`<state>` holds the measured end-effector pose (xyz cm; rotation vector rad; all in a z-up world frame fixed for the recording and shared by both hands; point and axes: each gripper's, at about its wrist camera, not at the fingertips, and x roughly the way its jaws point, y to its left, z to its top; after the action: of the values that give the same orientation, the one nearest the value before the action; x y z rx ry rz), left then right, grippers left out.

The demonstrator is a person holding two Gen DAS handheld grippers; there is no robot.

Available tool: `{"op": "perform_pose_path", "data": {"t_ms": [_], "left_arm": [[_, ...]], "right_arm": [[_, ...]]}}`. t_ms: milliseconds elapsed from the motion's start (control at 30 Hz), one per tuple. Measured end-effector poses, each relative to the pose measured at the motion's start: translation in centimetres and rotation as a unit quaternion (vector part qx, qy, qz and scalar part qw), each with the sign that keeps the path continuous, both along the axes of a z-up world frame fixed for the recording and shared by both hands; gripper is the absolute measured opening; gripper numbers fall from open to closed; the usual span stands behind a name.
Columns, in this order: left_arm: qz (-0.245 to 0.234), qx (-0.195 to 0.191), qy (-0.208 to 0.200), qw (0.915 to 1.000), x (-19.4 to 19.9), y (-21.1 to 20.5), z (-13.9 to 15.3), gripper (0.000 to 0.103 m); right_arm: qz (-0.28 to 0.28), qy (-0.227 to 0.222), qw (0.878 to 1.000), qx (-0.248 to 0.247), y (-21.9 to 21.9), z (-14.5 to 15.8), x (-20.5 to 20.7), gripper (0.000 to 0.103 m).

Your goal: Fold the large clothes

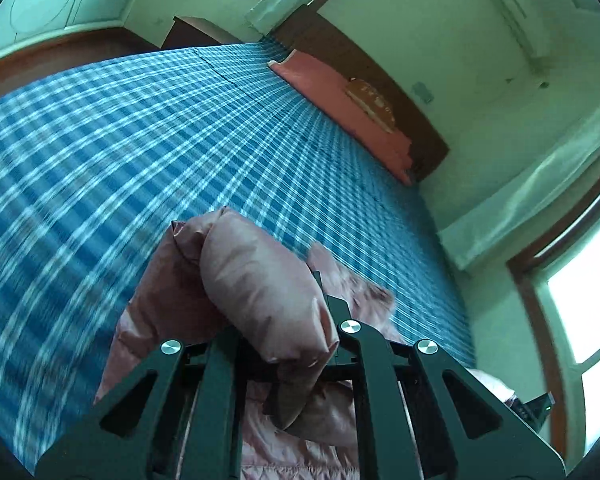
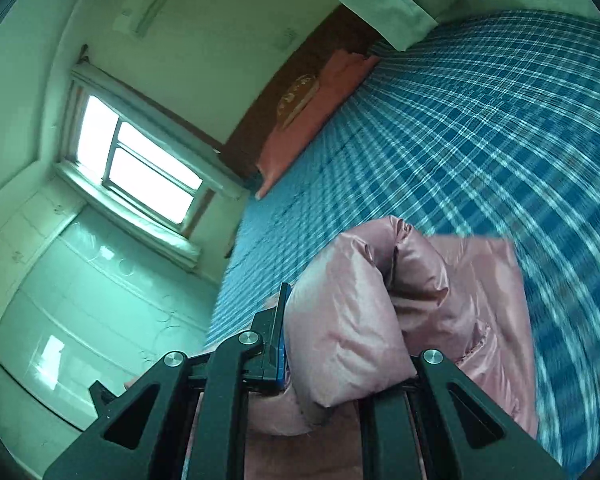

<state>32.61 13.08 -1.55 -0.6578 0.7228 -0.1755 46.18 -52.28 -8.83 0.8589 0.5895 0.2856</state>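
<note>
A pink puffy padded garment (image 1: 260, 288) bulges out between the black fingers of my left gripper (image 1: 276, 320), which is shut on a thick fold of it, lifted above a blue plaid bedspread (image 1: 140, 128). In the right wrist view the same pink garment (image 2: 352, 320) is clamped in my right gripper (image 2: 340, 344), also shut on a padded fold. A flat panel of the garment (image 2: 496, 312) hangs to the right over the bedspread (image 2: 480, 120). The fingertips of both grippers are mostly hidden by the fabric. The bedspread is smeared by motion blur.
A pink pillow (image 1: 340, 96) lies along the dark wooden headboard (image 1: 380, 80) at the bed's far end. A bright window (image 2: 136, 164) and pale cupboards (image 2: 80, 300) stand left in the right wrist view. The other gripper's tip (image 1: 536, 406) shows at the lower right of the left wrist view.
</note>
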Motion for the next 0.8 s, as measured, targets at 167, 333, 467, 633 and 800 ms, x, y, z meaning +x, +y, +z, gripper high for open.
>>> {"op": "perform_pose_path", "data": {"t_ms": [167, 333, 467, 633, 800], "left_arm": [[-0.009, 0.043, 0.026, 0.9987, 5.8, -1.4, -2.8, 0.009], [-0.014, 0.071, 0.05, 0.9961, 8.6, -2.0, -5.7, 0.012], [-0.022, 0.061, 0.056, 0.9963, 9.3, -1.7, -6.4, 0.026], [-0.012, 0.025, 0.032, 0.9991, 8.6, -0.6, -4.3, 0.066], [-0.004, 0.038, 0.006, 0.9993, 6.9, -0.7, -2.3, 0.071]], "right_arm": [[-0.001, 0.052, 0.999, -0.004, -0.5, -3.9, 6.6, 0.012], [-0.002, 0.082, 0.996, -0.015, -0.2, -6.5, 9.8, 0.015], [0.009, 0.078, 0.997, -0.023, 0.0, -6.2, 10.4, 0.034], [-0.001, 0.028, 0.999, -0.038, -0.2, -3.6, 8.5, 0.065], [0.017, 0.02, 0.995, -0.099, 1.7, -2.3, 7.3, 0.064]]}}
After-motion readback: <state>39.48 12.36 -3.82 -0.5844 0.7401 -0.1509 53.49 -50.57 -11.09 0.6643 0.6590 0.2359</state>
